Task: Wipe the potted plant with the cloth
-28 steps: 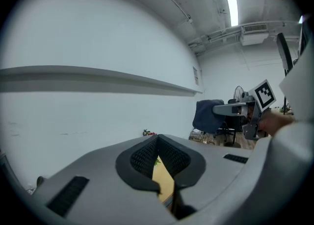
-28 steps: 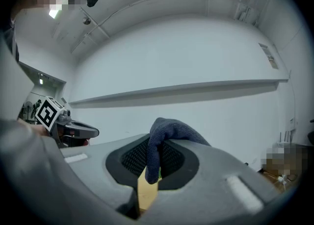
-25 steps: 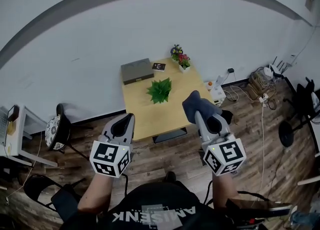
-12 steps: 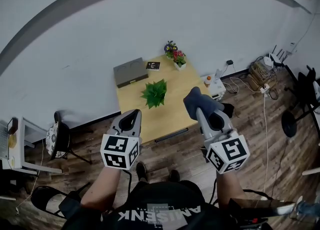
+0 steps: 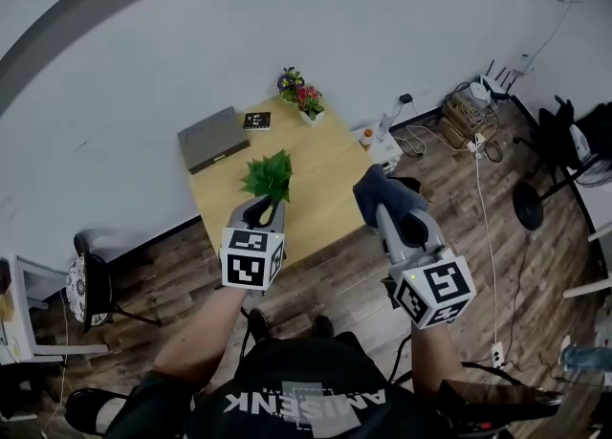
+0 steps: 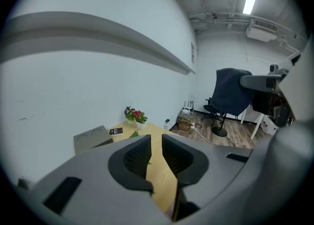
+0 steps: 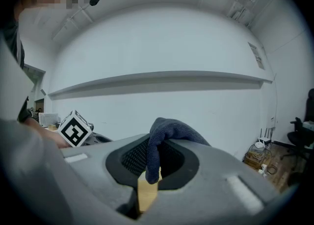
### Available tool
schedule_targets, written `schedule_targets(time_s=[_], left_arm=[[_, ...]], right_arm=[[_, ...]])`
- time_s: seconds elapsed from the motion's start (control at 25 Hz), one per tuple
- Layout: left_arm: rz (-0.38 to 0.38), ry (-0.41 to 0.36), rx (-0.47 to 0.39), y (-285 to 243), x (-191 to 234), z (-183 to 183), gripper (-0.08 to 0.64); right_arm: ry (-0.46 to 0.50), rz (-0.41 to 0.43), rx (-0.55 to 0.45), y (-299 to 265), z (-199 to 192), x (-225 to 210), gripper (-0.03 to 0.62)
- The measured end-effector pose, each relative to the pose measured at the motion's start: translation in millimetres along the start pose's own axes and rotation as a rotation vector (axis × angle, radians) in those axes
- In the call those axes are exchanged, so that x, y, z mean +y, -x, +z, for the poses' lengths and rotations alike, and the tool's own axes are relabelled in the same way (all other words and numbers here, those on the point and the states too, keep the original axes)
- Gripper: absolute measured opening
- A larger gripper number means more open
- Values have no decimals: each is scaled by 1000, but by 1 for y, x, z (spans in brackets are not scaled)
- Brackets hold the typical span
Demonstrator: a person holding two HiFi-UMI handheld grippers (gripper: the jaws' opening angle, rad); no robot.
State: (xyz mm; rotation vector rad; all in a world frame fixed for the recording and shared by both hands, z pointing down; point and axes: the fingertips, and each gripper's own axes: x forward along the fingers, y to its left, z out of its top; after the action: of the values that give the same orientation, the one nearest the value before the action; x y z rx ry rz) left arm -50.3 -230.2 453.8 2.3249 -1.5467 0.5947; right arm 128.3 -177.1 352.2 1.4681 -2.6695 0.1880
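Note:
The potted plant [image 5: 268, 175], a small spiky green one, stands mid-way on the light wooden table [image 5: 320, 174]. My left gripper [image 5: 258, 208] reaches over the table's near edge, its tips just short of the plant. In the left gripper view the left gripper [image 6: 155, 140] is empty, its jaws a narrow slit apart. My right gripper [image 5: 384, 208] hovers off the table's right side, shut on a dark blue cloth [image 5: 381, 194]. In the right gripper view the cloth [image 7: 169, 128] drapes over the tips of the right gripper [image 7: 156, 143].
A grey box [image 5: 212, 139], a small black item [image 5: 256, 121] and a pot of flowers [image 5: 308, 102] sit at the table's far edge by the white wall. Cables and a power strip [image 5: 382, 145] lie on the wood floor to the right. An office chair [image 5: 559, 155] stands further right.
My left gripper has moved forward and rightward, from above the floor to the table's near edge by the plant. The right gripper keeps the cloth and has hardly shifted.

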Motion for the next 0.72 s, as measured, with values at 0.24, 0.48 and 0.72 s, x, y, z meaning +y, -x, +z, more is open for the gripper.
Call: schedule_targets(time_s=[0.24,0.48,0.72], left_arm=[[68,-42,139,-62,2,-28,79],[112,-78,247,-116,0,-53,101],[187,-145,331,-159,18,-76,101]], right_arm=[[1,-2,31,-5,-12,-21,28],[-9,11,69,-7,-31,-40,28],[-48,-11,105,-3,-53,-60,28]])
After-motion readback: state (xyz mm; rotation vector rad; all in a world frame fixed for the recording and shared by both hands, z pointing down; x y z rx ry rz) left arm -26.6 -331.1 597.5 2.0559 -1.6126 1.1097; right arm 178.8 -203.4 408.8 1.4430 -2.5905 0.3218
